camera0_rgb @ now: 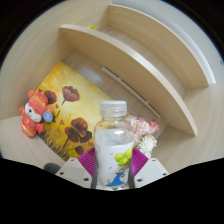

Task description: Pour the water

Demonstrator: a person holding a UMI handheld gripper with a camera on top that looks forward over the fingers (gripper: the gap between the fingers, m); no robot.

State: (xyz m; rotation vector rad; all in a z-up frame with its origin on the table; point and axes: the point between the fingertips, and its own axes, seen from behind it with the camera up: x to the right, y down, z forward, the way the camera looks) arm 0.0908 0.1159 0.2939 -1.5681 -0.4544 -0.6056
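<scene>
A clear plastic water bottle [115, 142] with a white cap and a label showing green fruit and a blue shark stands upright between my fingers. My gripper [113, 166] is shut on it: both magenta pads [88, 162] press against its sides at label height. The bottle fills the space between the fingers and hides what lies directly ahead. No cup or other vessel shows in view.
A yellow floral picture [68, 110] and a small orange plush toy [35, 112] stand to the left. Pink-white flowers [143, 130] sit just right of the bottle. Curved light wooden shelves [130, 55] rise behind.
</scene>
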